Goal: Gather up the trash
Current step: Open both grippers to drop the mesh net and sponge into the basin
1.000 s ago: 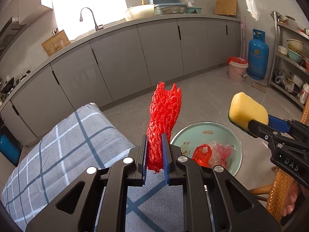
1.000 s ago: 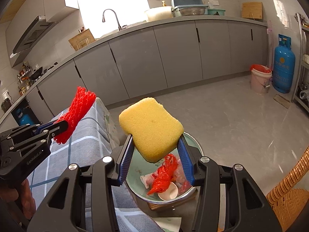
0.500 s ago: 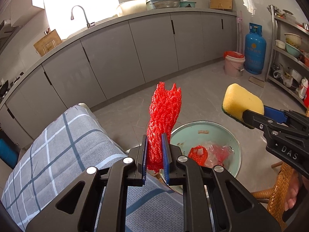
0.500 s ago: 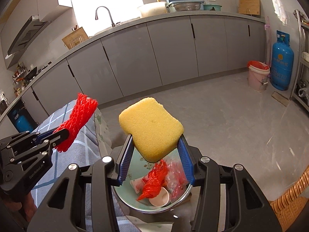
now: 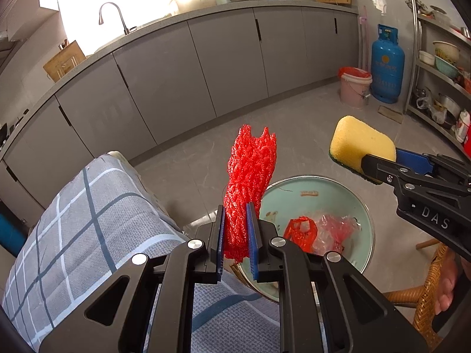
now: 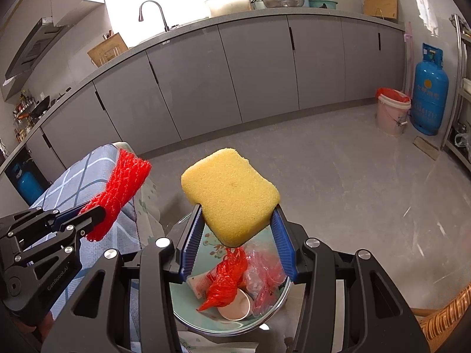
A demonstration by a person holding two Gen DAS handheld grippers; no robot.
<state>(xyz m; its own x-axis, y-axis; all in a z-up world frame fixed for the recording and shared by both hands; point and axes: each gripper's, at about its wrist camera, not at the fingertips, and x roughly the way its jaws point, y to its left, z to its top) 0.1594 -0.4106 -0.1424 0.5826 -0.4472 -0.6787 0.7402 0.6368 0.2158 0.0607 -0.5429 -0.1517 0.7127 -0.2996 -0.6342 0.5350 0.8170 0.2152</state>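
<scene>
My left gripper (image 5: 235, 235) is shut on a red foam net sleeve (image 5: 250, 176) that stands upright between the pads, just left of the basin. It also shows in the right wrist view (image 6: 120, 194). My right gripper (image 6: 234, 241) is shut on a yellow sponge (image 6: 232, 197) and holds it above the basin; the sponge also shows in the left wrist view (image 5: 360, 148). The pale green basin (image 5: 323, 188) below holds red plastic bags (image 6: 226, 279), clear wrap and a paper cup (image 6: 235, 309).
A grey checked cloth (image 5: 76, 229) covers the surface at the left. A wicker chair (image 5: 424, 309) stands at the right. Grey cabinets run along the far wall, with a pink bucket (image 5: 354, 86), a blue gas cylinder (image 5: 387, 64) and a metal shelf rack (image 5: 441, 88) at the right.
Both grippers have moved forward and a little right with their loads. The basin sits closer under the sponge, and more of its contents shows.
</scene>
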